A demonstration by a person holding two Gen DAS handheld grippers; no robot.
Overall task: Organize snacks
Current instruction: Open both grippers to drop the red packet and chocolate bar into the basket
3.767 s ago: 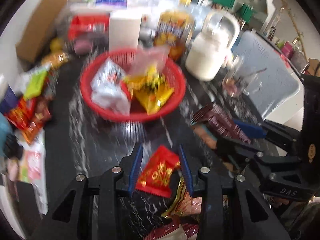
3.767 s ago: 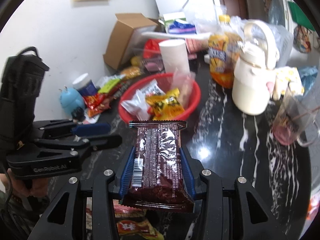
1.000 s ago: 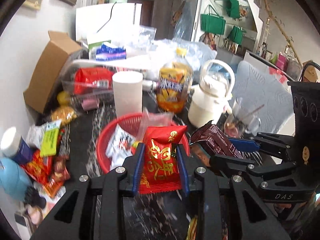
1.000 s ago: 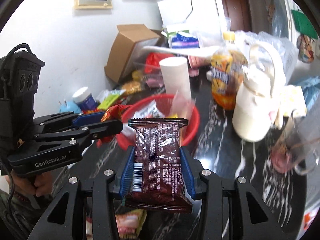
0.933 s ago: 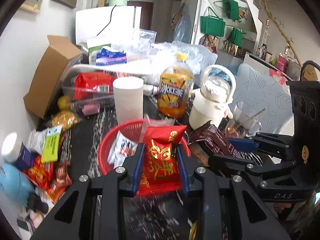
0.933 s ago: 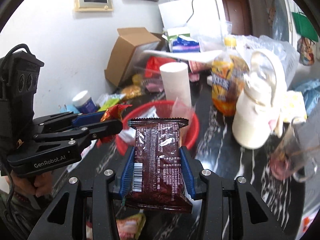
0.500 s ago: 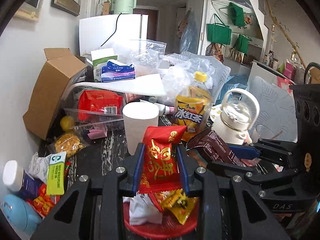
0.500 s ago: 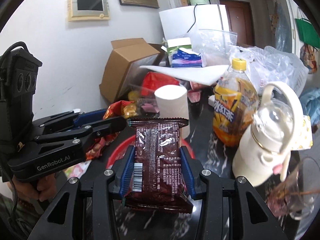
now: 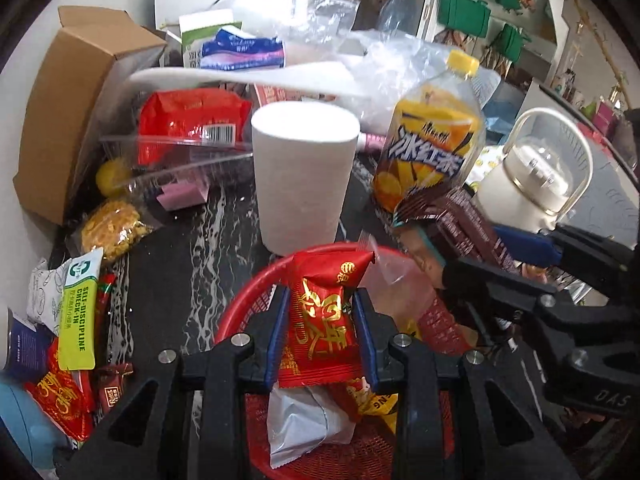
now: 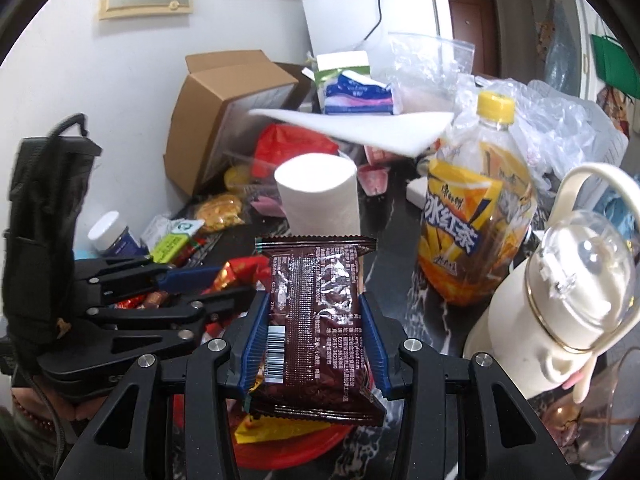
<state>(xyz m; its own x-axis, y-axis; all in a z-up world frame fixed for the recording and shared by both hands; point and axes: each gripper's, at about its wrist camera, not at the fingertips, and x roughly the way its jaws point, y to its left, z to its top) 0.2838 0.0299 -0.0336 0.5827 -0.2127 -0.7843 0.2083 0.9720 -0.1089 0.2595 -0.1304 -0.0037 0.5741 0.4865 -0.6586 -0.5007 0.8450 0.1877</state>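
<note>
My left tongs (image 9: 320,334) squeeze red snack bag (image 9: 322,320). Bag sticks up between blue pads. Red basket (image 9: 256,304) right under my left tongs, with silver packet (image 9: 300,424) and yellow packet (image 9: 378,402) inside. My right tongs (image 10: 314,346) squeeze brown snack bag (image 10: 318,320), just beside left tongs, also over red basket. White paper roll (image 9: 304,176) stands past both tongs. Yellow drink bottle (image 10: 472,220) and cream kettle (image 10: 560,320) sit ahead, to right of my right tongs.
</note>
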